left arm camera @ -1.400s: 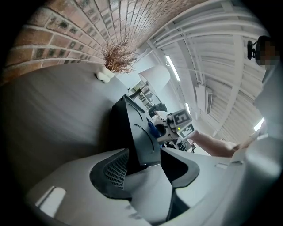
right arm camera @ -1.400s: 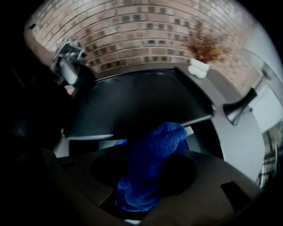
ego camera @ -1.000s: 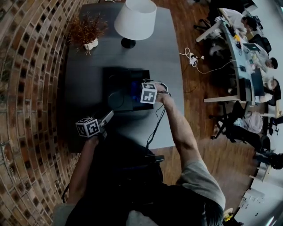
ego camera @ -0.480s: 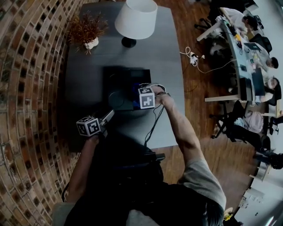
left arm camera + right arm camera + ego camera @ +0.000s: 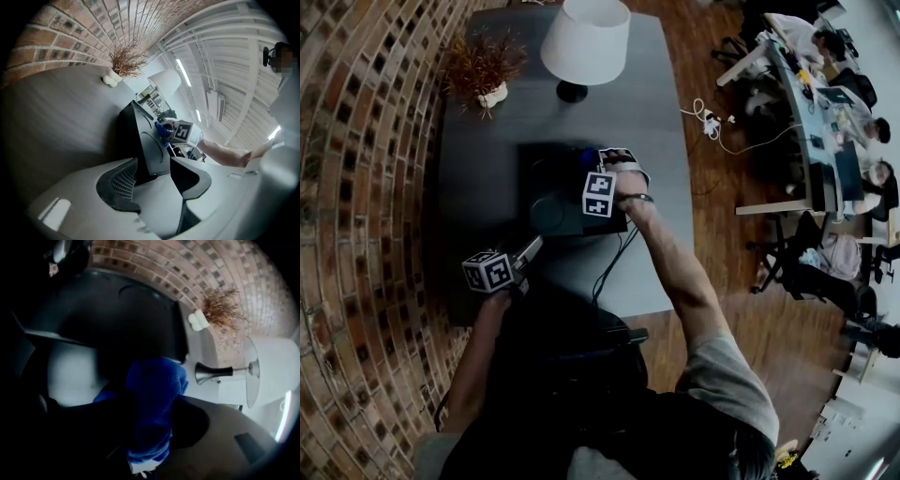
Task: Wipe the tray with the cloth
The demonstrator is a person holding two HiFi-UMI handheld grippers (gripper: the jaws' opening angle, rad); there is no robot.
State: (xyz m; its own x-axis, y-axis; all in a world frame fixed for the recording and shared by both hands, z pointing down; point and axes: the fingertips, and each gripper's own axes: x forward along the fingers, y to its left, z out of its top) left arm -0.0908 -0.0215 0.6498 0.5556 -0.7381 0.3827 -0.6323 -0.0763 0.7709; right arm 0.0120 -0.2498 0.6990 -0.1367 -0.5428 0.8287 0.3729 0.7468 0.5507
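Setting: a grey table (image 5: pixel 656 112) is set along a brick wall (image 5: pixel 366 187); a white lamp (image 5: pixel 586 42) and a dried plant (image 5: pixel 483 66) are placed at its far end.
Tray: the black tray (image 5: pixel 548 187) is laid flat at mid-table.
Left gripper: the left gripper (image 5: pixel 153 176) is clamped on the tray's near corner.
Right gripper: the right gripper (image 5: pixel 149 427) is clenched on the cloth.
Cloth: the blue cloth (image 5: pixel 157 380) is bunched and pressed onto the tray's far right part.

The grey table (image 5: pixel 656 122) carries a black tray (image 5: pixel 546 183), a lamp (image 5: pixel 586 37) and a dried plant (image 5: pixel 483 64).
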